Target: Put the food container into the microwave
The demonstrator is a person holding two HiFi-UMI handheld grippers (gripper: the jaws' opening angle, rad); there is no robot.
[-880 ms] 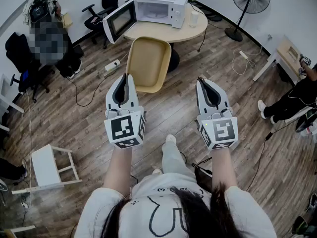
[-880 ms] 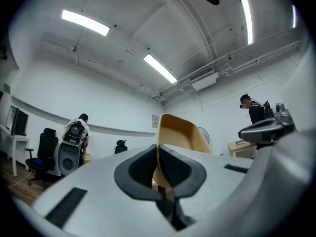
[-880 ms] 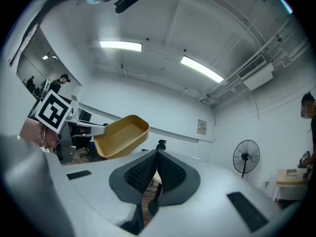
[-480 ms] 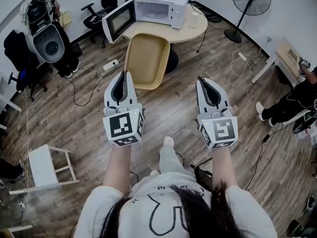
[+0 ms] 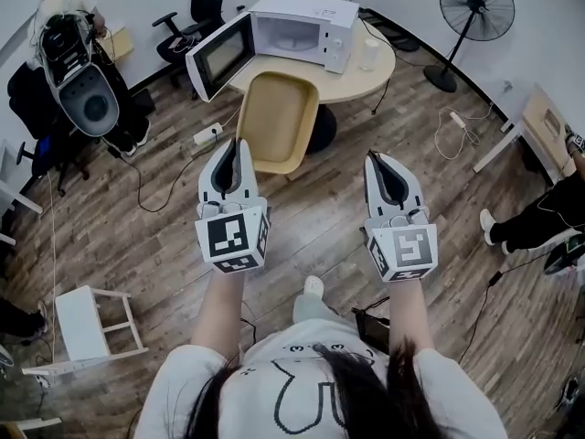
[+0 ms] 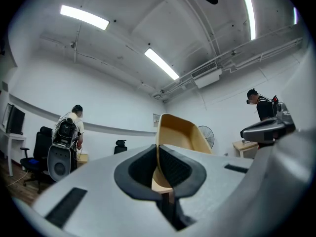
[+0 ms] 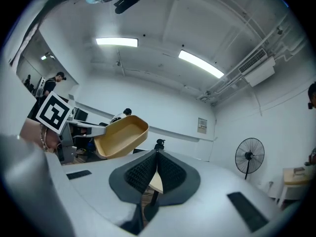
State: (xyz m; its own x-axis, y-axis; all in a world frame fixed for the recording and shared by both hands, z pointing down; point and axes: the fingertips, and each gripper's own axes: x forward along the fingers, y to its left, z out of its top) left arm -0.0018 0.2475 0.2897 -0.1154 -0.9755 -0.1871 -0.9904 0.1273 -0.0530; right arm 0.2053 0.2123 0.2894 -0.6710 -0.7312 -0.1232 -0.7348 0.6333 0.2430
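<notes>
Left gripper (image 5: 239,146): jaws closed on the near rim of the food container (image 5: 274,122), which tilts up and away toward 12 o'clock.
Right gripper (image 5: 373,159): jaws pressed together on nothing, at 3 o'clock of the left one.
Microwave (image 5: 306,26): door swung open, on the round table (image 5: 366,73), at 12 o'clock beyond the container.
Change: microwave and table sit lower and larger in the head view than half a second ago; both grippers' hold is unchanged.
</notes>
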